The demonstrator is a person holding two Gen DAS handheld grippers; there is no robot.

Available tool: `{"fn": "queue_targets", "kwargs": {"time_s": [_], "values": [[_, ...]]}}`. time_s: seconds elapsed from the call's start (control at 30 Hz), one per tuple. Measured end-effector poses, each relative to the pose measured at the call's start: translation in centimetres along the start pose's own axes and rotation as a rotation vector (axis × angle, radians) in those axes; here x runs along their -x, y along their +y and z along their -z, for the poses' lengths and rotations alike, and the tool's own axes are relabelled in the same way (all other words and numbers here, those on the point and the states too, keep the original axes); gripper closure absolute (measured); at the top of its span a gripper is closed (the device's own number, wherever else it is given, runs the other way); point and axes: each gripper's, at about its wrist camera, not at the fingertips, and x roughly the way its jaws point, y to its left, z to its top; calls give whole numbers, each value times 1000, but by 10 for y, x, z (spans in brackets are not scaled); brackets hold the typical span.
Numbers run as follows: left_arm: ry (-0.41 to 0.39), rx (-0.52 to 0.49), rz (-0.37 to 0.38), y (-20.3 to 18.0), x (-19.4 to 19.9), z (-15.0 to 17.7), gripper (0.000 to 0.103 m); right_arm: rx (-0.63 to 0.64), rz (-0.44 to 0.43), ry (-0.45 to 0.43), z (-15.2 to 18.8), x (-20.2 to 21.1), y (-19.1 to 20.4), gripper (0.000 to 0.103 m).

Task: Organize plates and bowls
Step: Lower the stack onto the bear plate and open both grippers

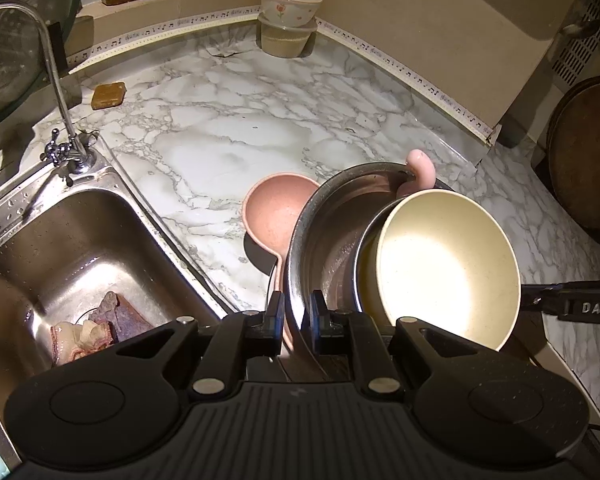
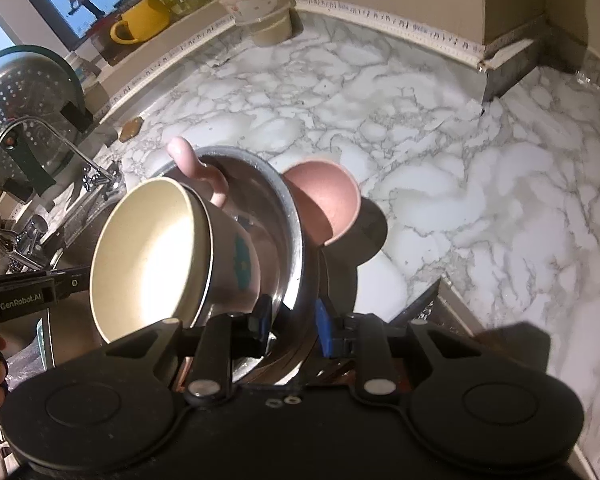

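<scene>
Left wrist: left tongs (image 1: 296, 312) pinch the slick, rigid steel bowl (image 1: 328, 232) rim; right tongs (image 2: 294, 316) straddle it loosely, cream bowl (image 1: 448, 264) nested inside.

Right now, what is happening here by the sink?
A person with a gripper in each hand holds a tilted stack of dishes above the marble counter. The left gripper clamps the rim of the steel bowl, which holds a cream bowl. The right gripper straddles the same rim with its jaws apart. A pink bowl lies behind.
</scene>
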Motion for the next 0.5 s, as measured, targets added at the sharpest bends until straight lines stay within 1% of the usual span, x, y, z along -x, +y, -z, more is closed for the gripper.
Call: {"fn": "queue_targets", "kwargs": {"time_s": [0.3,0.4,0.5], "values": [[-43,-29,1,-7,18,3,91,25,-39,-74,6,24,3,72],[-66,-60,8,-14,25,6,91,40,-42,-99,10,33,9,71],[-83,-88,20,-22,31,10,90,52,-45,-139,17,43,15,66]]}}
